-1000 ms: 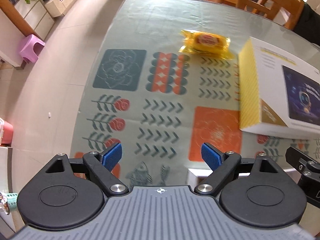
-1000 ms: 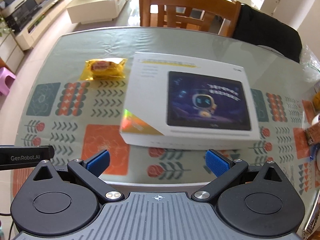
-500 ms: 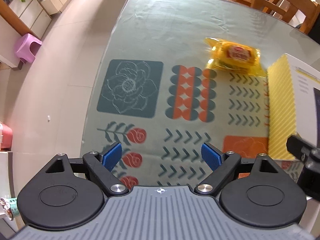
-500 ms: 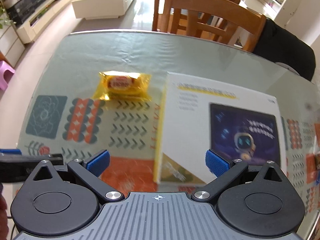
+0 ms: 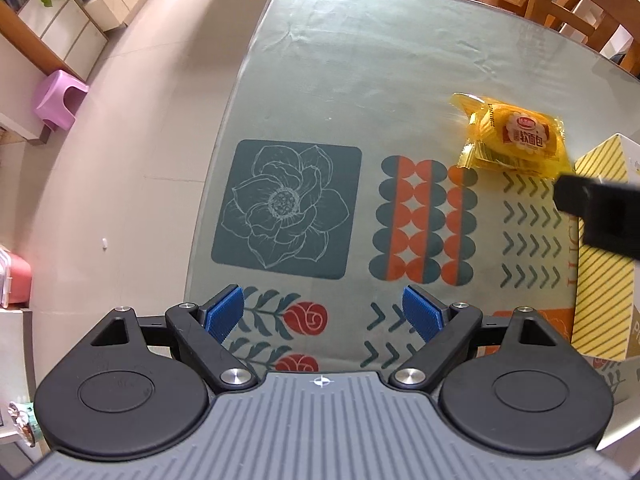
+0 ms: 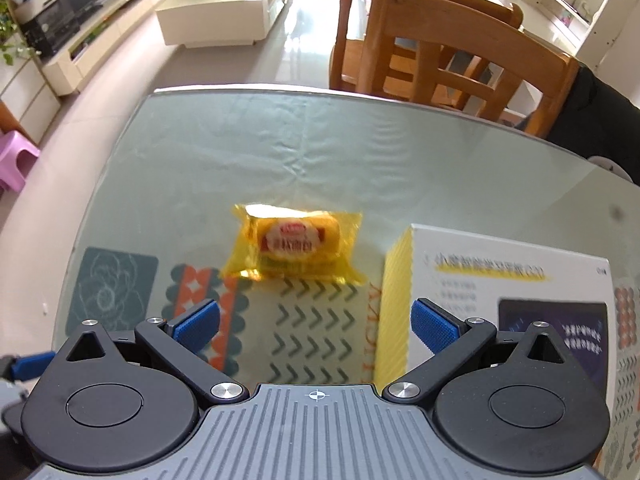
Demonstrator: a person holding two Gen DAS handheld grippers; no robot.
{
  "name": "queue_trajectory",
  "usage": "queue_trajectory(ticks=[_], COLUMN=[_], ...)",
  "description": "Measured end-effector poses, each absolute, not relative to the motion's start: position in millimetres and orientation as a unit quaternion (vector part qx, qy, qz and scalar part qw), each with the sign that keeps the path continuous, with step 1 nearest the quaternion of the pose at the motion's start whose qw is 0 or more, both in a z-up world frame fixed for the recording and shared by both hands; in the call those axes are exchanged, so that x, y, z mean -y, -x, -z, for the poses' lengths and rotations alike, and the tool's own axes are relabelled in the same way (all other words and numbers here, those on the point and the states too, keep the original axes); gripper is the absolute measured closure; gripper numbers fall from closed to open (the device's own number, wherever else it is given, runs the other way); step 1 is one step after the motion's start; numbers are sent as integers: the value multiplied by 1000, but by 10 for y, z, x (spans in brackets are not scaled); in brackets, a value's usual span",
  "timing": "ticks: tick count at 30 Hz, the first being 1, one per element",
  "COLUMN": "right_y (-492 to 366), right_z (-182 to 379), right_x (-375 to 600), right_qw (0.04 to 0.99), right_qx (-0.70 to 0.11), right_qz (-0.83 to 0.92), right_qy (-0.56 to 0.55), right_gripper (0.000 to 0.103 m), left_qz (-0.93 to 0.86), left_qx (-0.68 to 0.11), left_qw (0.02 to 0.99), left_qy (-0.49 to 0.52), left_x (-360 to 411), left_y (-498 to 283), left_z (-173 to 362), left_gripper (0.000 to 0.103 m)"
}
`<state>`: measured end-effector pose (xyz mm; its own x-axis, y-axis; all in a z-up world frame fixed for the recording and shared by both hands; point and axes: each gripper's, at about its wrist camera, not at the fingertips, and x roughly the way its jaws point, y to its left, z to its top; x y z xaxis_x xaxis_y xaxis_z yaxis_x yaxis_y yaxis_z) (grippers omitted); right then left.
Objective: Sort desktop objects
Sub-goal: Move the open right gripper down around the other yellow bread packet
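Both claws spread apart, clamped on nothing. Left claw (image 5: 323, 312) above the glass-topped desk (image 5: 360, 60) with patterned cloth, over a red rose print. Right claw (image 6: 316, 322) above the chevron print, aimed at the yellow plastic-wrapped bread packet (image 6: 294, 246), which lies flat on the desk ahead, apart from the blue pads (image 6: 434, 326). White cardboard box with yellow striped side (image 6: 508, 280) flat on the desk just right of the packet. Wooden chair (image 6: 448, 56) beyond the far edge.

Yellow bread packet (image 6: 295, 246) beside box (image 6: 508, 280)
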<state>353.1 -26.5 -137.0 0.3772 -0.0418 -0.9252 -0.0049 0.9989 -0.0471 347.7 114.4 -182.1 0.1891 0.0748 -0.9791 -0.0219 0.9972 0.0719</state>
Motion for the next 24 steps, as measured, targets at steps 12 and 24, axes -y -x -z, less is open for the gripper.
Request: queue_trajectory(ticks=[12, 24], right_y=[-3955, -4218], right_z=[1536, 1865], right_x=[189, 177], right_qw=[828, 812], right_qx=[-561, -583], right_qz=[5, 8], right_qy=[10, 4], right_gripper=[0, 0], left_qz=[-38, -46], left_qx=[-630, -632], left_qw=[775, 773], left_qy=[-34, -29], left_x=[-1159, -1256], left_y=[-3727, -3928], left_z=[1892, 1956], left_gripper=[0, 0])
